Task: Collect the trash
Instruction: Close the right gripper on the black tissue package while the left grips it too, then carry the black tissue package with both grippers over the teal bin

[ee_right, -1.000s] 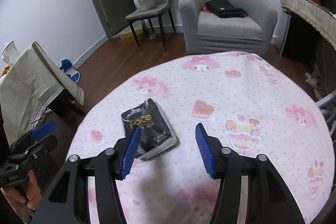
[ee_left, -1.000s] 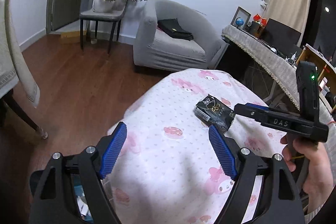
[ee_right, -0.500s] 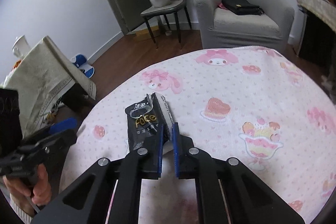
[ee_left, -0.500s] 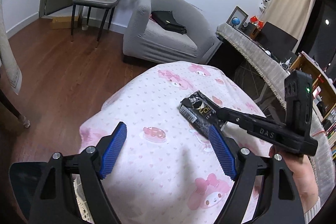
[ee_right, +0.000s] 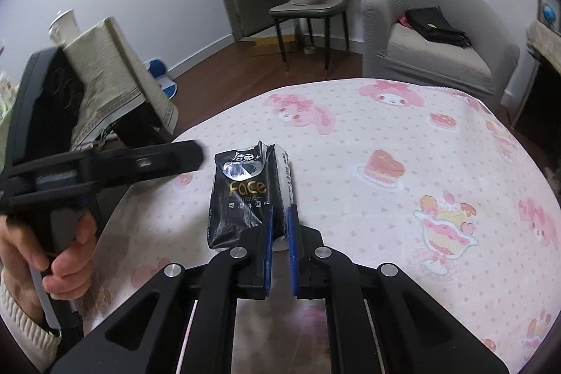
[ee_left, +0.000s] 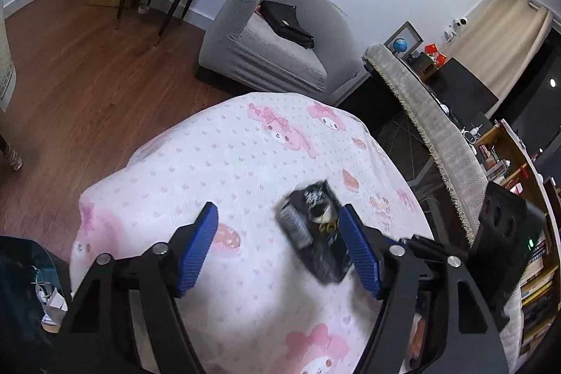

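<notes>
The black tissue pack (ee_right: 245, 195), torn open at its top, was seen lying on the pink tablecloth (ee_right: 403, 226) w/ its near end clamped between the blue pads of the right gripper (ee_right: 278, 233), the jaws drawn nearly together on the wrapper. Whether it was lifted yet couldn't be told; it looked to be resting on the cloth. The left gripper (ee_left: 280, 255) was held wide apart, nothing in it, hovering just beside the pack. Progress was judged early-to-mid: the trash was gripped, but carrying and dropping it was not yet done. A dark bin (ee_left: 24, 297) w/ scraps inside (probably the drop spot) was glimpsed at the lower left of the left view, beside the table. Round the table, a wooden floor (ee_left: 87, 86), a grey armchair (ee_right: 438, 41) w/ a black bag (ee_right: 434, 25) on it, and a chair (ee_right: 312, 9) bearing plants were noted.
</notes>
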